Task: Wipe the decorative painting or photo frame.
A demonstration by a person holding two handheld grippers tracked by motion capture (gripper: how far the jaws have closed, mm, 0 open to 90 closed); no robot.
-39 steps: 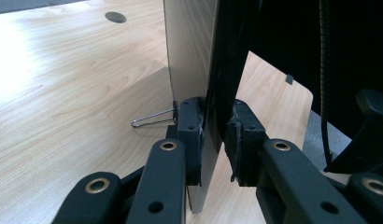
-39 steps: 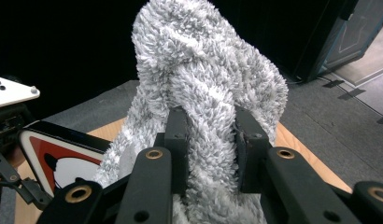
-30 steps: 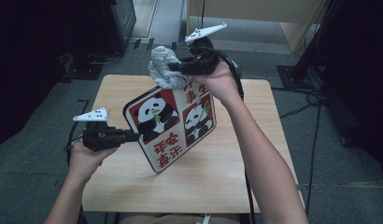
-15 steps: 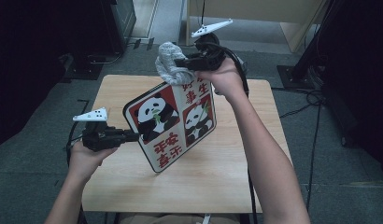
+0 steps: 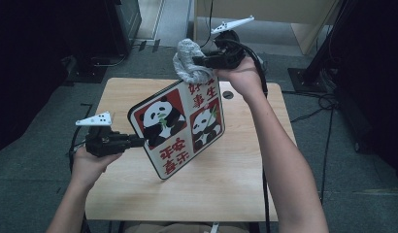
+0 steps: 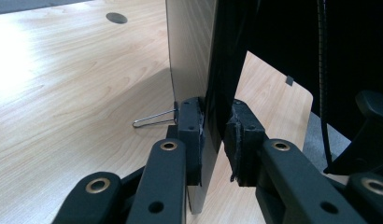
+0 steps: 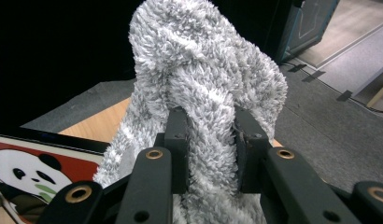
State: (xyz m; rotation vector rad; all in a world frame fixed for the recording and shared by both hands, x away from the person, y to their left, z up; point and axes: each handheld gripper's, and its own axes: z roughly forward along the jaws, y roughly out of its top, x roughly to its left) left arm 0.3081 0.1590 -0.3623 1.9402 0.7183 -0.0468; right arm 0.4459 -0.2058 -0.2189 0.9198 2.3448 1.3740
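A picture board (image 5: 177, 128) printed with two pandas on red and red characters stands tilted above the wooden table (image 5: 236, 184). My left gripper (image 5: 139, 141) is shut on its left edge; the left gripper view shows the board (image 6: 189, 56) edge-on between the pads of that gripper (image 6: 216, 135), and a wire stand (image 6: 154, 119) sticks out of its back. My right gripper (image 5: 199, 60) is shut on a fluffy grey cloth (image 5: 187, 53), held at the board's top edge. In the right gripper view the cloth (image 7: 203, 84) bulges out of the gripper (image 7: 209, 140), above the board's panda corner (image 7: 35, 172).
A round cable hole (image 5: 227, 94) sits near the table's far edge. Dark cabinets (image 5: 124, 19) and a stand foot (image 5: 308, 80) stand on the grey floor beyond the table. A black cable (image 5: 265, 184) trails down from the right gripper along the forearm.
The right hand has carried the cloth to the right and slightly up along the board's top edge. The left hand and the board have stayed put.
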